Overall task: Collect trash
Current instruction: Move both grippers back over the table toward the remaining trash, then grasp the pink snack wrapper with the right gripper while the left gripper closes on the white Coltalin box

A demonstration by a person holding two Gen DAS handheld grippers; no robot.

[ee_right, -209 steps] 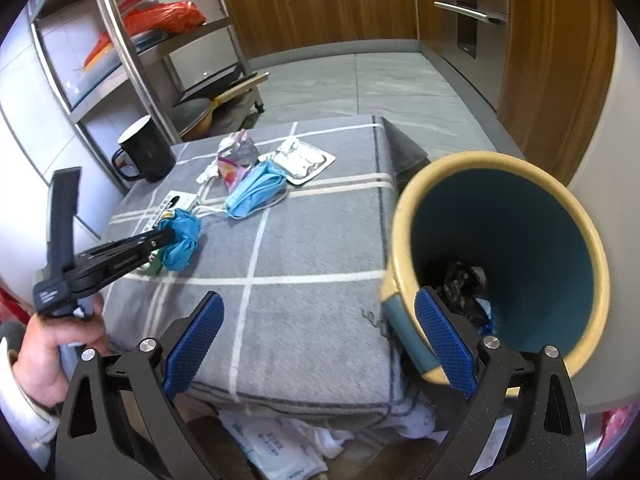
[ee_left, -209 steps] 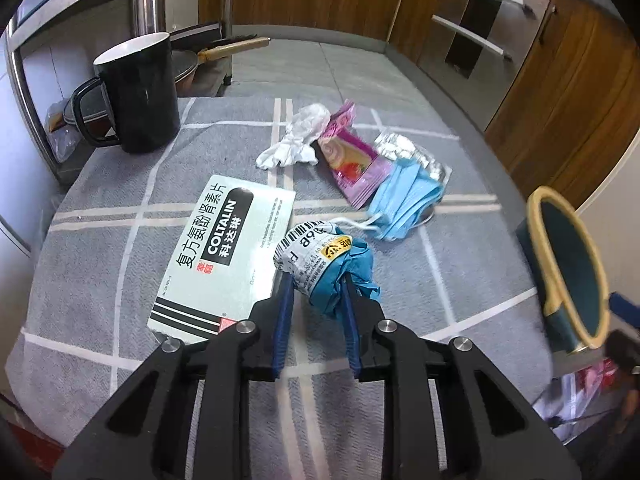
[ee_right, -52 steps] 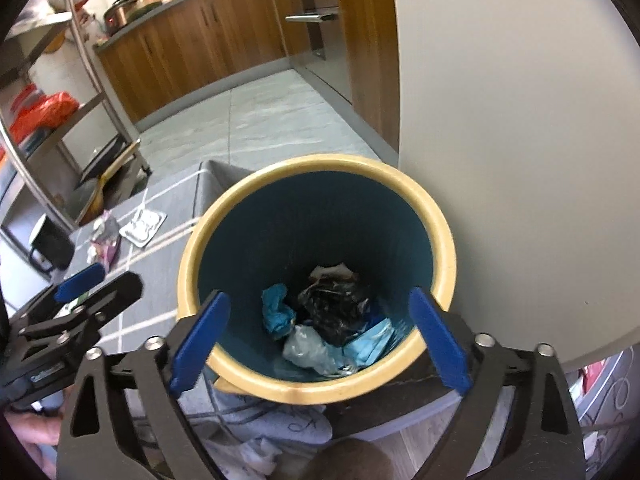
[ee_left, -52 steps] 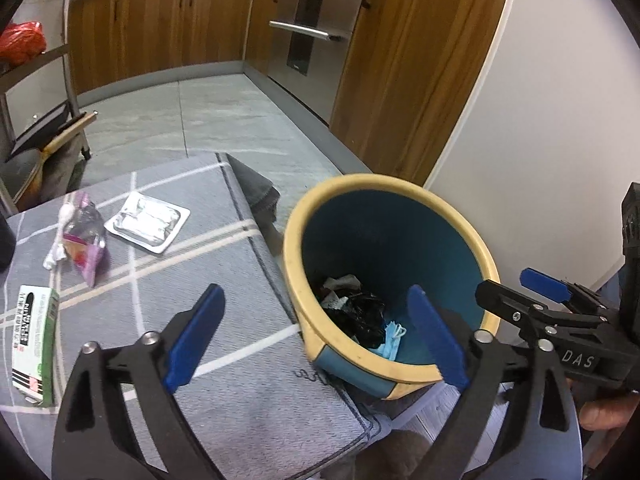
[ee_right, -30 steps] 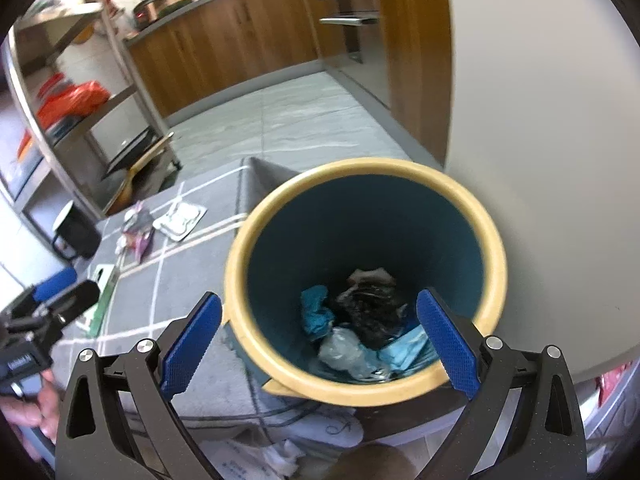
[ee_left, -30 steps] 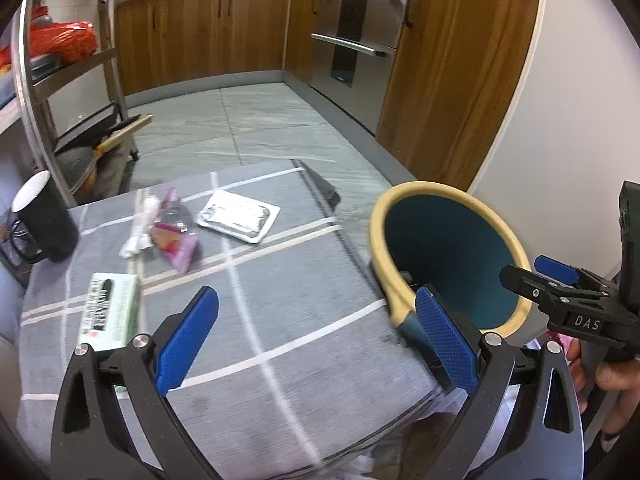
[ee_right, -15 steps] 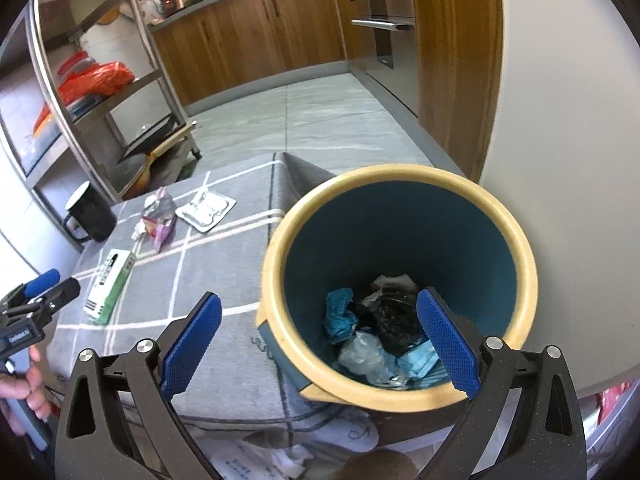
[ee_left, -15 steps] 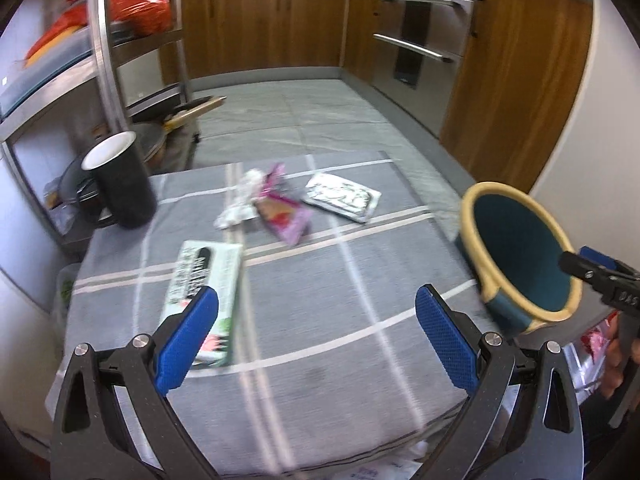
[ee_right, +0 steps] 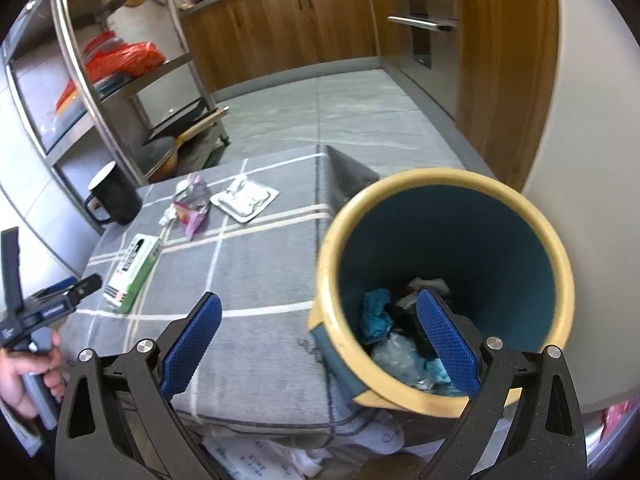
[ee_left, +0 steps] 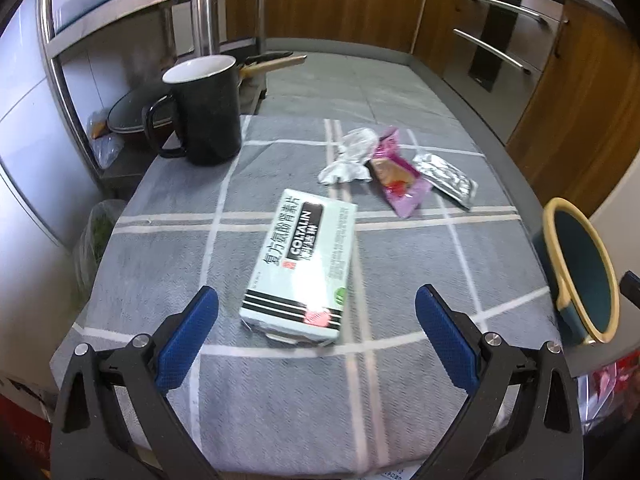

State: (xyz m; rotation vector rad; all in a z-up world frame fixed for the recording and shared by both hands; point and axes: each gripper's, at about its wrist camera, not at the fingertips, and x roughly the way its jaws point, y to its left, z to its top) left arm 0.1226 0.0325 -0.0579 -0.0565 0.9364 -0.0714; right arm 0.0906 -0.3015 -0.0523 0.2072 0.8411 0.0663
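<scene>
Here the left gripper (ee_left: 316, 316) has its jaws spread wide and empty, hovering over the near part of the bench (ee_left: 280, 400), with the box (ee_left: 304, 268) lying flat just ahead, in the gap between the blue pads (ee_left: 188, 336). The right gripper (ee_right: 318, 336) is wide too and holds nothing; its jaws straddle the near rim of the bin (ee_right: 440, 208), one pad over the cloth and the other over the bin's mouth.

The bench is covered by a grey checked cloth (ee_left: 168, 264). The box sits near the middle, with bare cloth on every side. Farther back lie a white wad (ee_left: 350, 156), a pink wrapper (ee_left: 400, 184) touching it, and a foil pack (ee_left: 446, 178) just beside the wrapper toward the right edge. A black mug (ee_left: 208, 112) stands upright at the far left corner, well apart from the litter. The near strip of cloth and the stretch between box and bin are open.

The bin stands off the bench's right edge, close against the hanging cloth. Inside it lie crumpled pieces in blue, black and clear (ee_right: 392, 328); how many I cannot tell.

On the cloth: one box, one wad, one wrapper, one foil pack, one mug. A hand (ee_right: 28, 372) grips the left tool's handle at the near left corner of the bench.
</scene>
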